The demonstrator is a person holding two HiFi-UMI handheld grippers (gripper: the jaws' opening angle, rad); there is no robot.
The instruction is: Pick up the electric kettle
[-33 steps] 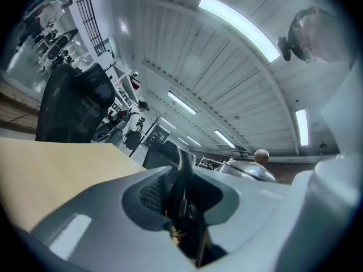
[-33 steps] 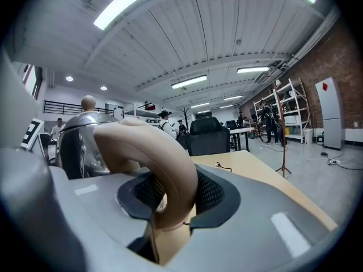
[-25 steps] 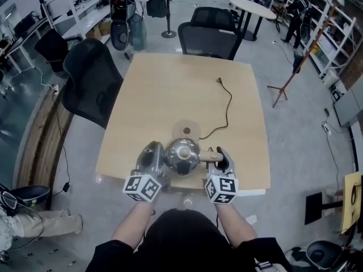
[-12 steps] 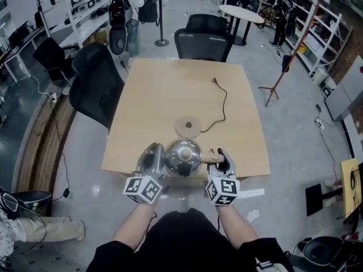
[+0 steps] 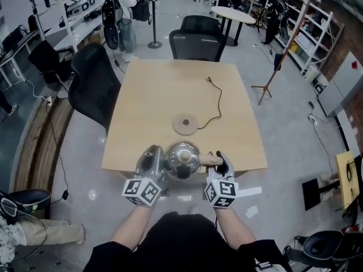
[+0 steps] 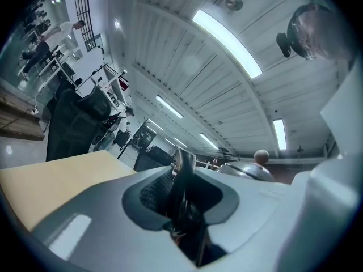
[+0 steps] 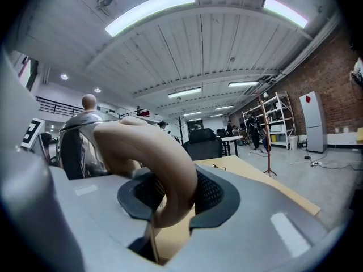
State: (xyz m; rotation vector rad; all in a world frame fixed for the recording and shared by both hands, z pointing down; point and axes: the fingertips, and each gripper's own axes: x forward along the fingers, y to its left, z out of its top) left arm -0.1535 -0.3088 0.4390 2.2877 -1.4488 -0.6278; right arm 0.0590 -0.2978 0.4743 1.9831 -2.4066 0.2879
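The steel electric kettle (image 5: pixel 181 159) hangs over the near edge of the wooden table (image 5: pixel 147 106), held between both grippers. My right gripper (image 5: pixel 223 162) is shut on its tan curved handle (image 7: pixel 153 152), which fills the space between the jaws of the right gripper (image 7: pixel 170 194). My left gripper (image 5: pixel 153 160) sits against the kettle's left side; in the left gripper view the left gripper (image 6: pixel 184 191) is shut on a thin dark edge of the kettle. The domed lid with its knob (image 6: pixel 260 156) shows to the right. The round base (image 5: pixel 185 123) lies apart on the table.
A black cord (image 5: pixel 218 103) runs from the base to a plug (image 5: pixel 209 80) on the far part of the table. Black office chairs stand at the left (image 5: pixel 93 84) and far side (image 5: pixel 195 38). A person with a backpack (image 5: pixel 116 10) stands far off.
Both grippers and the kettle have drawn back toward the table's near edge and a little up. The round base, half hidden before, now lies fully in view beyond the kettle.
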